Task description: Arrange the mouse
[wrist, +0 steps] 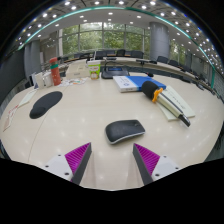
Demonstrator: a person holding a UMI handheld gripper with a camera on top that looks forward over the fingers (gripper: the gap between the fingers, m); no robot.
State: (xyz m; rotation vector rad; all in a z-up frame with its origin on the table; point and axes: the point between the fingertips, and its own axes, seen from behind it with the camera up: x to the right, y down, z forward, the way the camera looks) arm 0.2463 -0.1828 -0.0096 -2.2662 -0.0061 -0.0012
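Observation:
A dark grey computer mouse [125,131] lies on the pale tabletop [90,120], just ahead of my fingers and slightly toward the right one. A black oval mouse mat [45,104] lies farther off to the left. My gripper [112,160] is open and empty, its purple pads [77,157] spread wide with bare table between them. The mouse is beyond the fingertips, not between them.
Beyond the mouse to the right lie a blue book [128,83], a yellow and blue object [150,89], and white papers with a dark tool [174,106]. Boxes and papers [55,74] stand at the far left. Chairs and windows are behind.

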